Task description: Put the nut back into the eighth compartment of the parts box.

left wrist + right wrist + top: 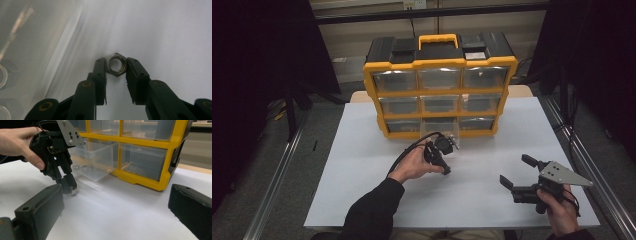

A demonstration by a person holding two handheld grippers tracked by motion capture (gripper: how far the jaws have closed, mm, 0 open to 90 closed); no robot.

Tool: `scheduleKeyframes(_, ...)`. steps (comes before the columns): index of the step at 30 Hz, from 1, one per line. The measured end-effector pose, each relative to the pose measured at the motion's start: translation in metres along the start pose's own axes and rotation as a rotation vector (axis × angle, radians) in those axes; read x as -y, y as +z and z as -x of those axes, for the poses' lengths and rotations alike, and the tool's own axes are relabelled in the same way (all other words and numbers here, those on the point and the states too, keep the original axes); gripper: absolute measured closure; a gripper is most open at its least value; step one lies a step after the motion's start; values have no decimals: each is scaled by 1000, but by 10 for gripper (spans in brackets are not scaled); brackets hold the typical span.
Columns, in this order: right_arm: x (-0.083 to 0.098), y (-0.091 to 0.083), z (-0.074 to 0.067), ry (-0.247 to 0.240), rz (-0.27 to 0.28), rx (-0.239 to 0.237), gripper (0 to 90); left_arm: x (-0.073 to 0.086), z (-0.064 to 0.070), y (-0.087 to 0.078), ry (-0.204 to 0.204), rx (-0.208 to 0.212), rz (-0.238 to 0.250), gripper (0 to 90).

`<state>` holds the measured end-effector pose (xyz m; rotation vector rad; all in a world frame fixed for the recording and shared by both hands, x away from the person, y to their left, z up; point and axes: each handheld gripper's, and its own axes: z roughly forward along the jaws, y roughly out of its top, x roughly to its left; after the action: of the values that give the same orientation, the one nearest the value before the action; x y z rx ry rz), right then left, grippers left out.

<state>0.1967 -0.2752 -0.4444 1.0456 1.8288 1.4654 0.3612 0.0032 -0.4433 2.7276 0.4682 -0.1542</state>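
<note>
On the white bench [362, 150], your left gripper [117, 67] has its jaws clamped on a small silver hexagonal metal nut [116, 65]; your right gripper [516, 172], near right, holds its jaws apart.

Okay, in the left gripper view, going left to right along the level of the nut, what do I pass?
Clear plastic drawer wall → the left gripper's one finger → hex nut on the white table → the other finger.
</note>
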Motion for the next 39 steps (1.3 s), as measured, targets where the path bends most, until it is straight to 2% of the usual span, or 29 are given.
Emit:
scheduleKeyframes(1,0,0,0,0,0,0,3,0,1,0,-10,4,9,703)
scheduleKeyframes(2,0,0,0,0,0,0,3,0,-3,-4,41,-1,-30,702)
scheduleKeyframes(3,0,0,0,0,0,0,3,1,0,-2,1,3,7,702)
scheduleKeyframes(4,0,0,0,0,0,-1,3,1,0,-4,-1,9,10,703)
scheduleKeyframes(5,0,0,0,0,0,-1,3,1,-1,-5,10,9,9,703)
scheduleKeyframes(6,0,0,0,0,0,-1,3,1,-3,-7,50,15,10,703)
scheduleKeyframes(7,0,0,0,0,2,-2,3,2,1,-7,-6,19,21,703)
scheduleKeyframes(9,0,1,0,1,4,-1,3,2,1,-8,6,12,34,702)
scheduleKeyframes(10,0,1,0,1,4,-1,3,2,0,-10,9,27,34,702)
scheduleKeyframes(11,0,1,0,3,3,-1,3,2,-1,-11,37,34,29,703)
scheduleKeyframes(12,0,1,1,-7,2,-2,3,2,-1,-12,31,38,36,702)
scheduleKeyframes(13,0,1,0,-1,4,-4,3,2,1,-12,3,44,53,702)
scheduleKeyframes(15,0,1,0,-1,4,-3,3,3,3,-15,8,45,53,703)
scheduleKeyframes(17,0,1,1,-7,2,-3,3,2,3,-18,55,39,45,702)
scheduleKeyframes(19,0,1,0,2,3,-3,3,2,6,-20,17,43,68,702)
scheduleKeyframes(26,0,1,0,2,3,-1,3,3,6,-26,35,40,77,702)
scheduleKeyframes(30,0,1,0,2,4,-3,3,2,8,-36,33,31,109,703)
scheduleKeyframes(39,0,0,0,0,2,-1,3,3,7,-49,44,30,113,703)
